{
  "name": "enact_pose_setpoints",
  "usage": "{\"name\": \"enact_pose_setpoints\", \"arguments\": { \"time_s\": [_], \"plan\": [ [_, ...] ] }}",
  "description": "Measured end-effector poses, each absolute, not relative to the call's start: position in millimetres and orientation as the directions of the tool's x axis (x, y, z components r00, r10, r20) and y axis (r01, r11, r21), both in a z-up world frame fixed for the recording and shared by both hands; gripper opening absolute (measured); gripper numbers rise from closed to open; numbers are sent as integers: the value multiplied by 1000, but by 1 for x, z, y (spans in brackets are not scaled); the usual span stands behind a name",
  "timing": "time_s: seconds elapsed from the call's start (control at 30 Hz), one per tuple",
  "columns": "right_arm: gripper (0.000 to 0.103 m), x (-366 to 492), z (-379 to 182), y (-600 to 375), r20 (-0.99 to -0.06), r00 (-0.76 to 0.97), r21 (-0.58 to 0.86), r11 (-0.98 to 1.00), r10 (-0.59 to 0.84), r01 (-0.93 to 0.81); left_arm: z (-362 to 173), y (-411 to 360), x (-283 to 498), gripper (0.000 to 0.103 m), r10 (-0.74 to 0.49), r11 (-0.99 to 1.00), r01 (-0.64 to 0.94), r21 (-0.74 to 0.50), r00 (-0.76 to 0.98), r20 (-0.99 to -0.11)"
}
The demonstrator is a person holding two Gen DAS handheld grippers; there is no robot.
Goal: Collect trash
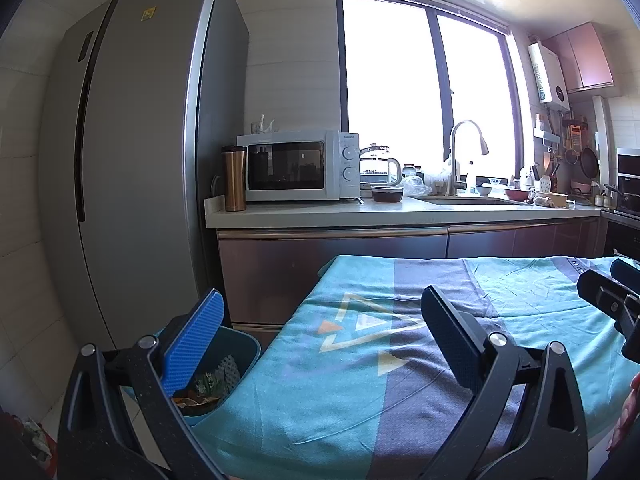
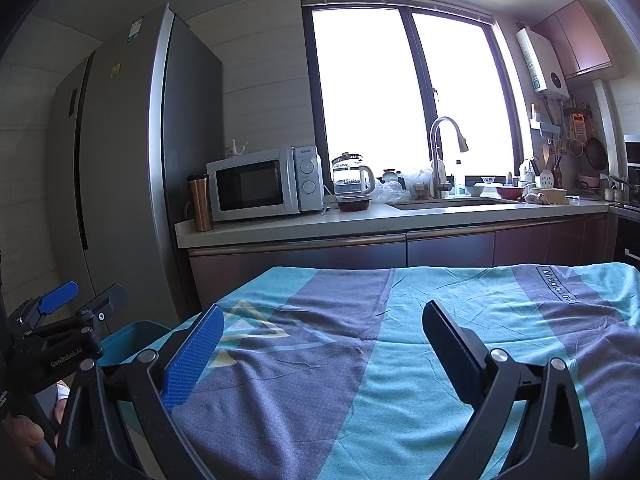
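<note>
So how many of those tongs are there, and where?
2. The left tongs hang open above the table's left edge near the bin; the right tongs hang open over the table.

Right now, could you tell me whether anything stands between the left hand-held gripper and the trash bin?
Nothing visible does. The left hand-held gripper is open and empty, and the teal trash bin, already holding scraps, sits just below its left finger beside the table.

bin (image 1: 236,350) contents partly hidden

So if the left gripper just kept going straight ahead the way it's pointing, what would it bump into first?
Probably nothing nearby: the left gripper, open and empty, points low over the cloth-covered table. Past its far edge stand the cabinet doors, likely first, though depth is unclear.
</note>
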State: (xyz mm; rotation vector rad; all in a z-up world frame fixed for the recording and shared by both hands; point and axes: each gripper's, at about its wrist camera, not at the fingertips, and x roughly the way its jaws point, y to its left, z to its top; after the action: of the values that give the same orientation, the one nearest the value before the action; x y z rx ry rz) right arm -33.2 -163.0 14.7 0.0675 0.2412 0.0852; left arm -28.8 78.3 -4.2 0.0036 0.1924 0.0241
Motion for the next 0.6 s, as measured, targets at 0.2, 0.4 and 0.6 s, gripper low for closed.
{"name": "enact_pose_setpoints", "arguments": {
  "time_s": [0.2,0.4,0.6],
  "plan": [
    [96,-35,15,-164,-235,968,81,994,90,-73,-3,74,-28,97,27,1000,-23,20,983,-181],
    [96,-33,14,-167,-237,968,78,995,82,-66,-3,70,-20,97,-13,1000,18,25,979,-201],
    [96,-20,9,-190,-299,953,93,995,48,-21,-8,58,28,97,-126,991,130,-12,932,-340]
  ]
}}
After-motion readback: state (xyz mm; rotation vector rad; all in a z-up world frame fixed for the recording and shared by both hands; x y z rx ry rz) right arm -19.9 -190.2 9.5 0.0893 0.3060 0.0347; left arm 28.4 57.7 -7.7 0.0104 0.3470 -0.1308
